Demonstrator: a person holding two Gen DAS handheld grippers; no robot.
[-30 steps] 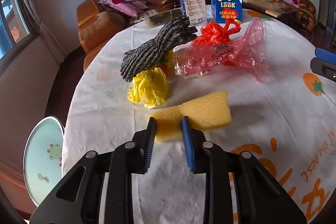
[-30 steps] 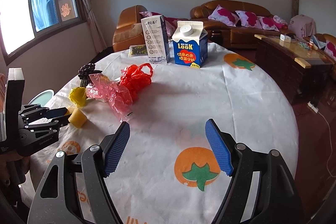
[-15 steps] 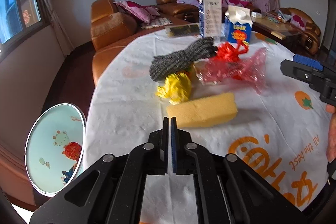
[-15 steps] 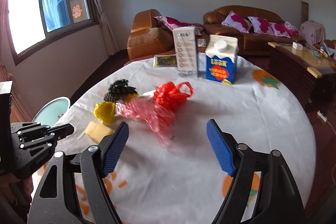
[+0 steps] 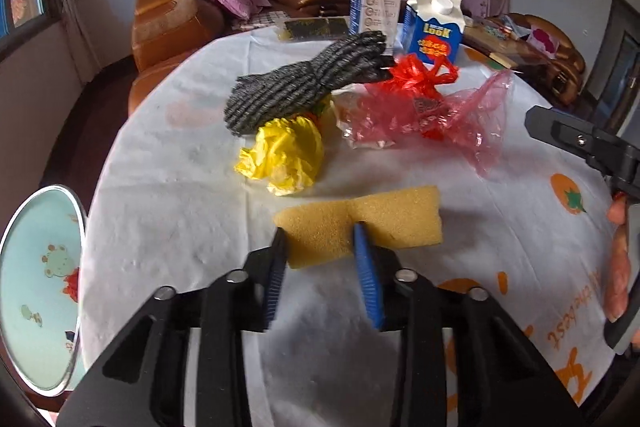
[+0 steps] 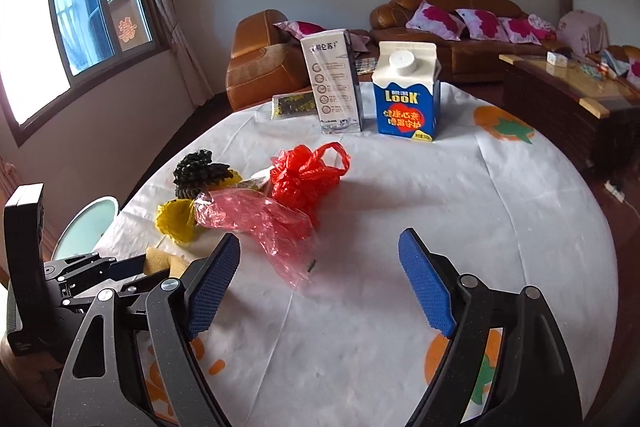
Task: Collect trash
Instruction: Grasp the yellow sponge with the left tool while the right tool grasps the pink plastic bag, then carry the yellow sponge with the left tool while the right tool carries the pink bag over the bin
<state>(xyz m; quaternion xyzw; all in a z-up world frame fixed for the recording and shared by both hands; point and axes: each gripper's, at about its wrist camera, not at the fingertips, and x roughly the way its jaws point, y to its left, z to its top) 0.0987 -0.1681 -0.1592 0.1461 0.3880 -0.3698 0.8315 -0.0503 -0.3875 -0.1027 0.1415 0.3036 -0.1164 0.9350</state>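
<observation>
Yellow sponge (image 5: 360, 223) flat on worktop (image 5: 168, 187), long axis crosswise to left hand-held gripper (image 5: 322, 247). Its jaws, just reopened partway, straddle sponge's near left end, not pressing. Right hand-held gripper (image 6: 320, 267) wide open, empty, farther off.

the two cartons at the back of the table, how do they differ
The blue carton is squat, with a gabled top and a round white screw cap; the white carton is taller and slimmer, and no cap shows on it. The blue carton carries large "LOOK" lettering over a red patch; the white carton shows small print and a column of round icons. Both stand upright, side by side, on the white tablecloth.
</observation>
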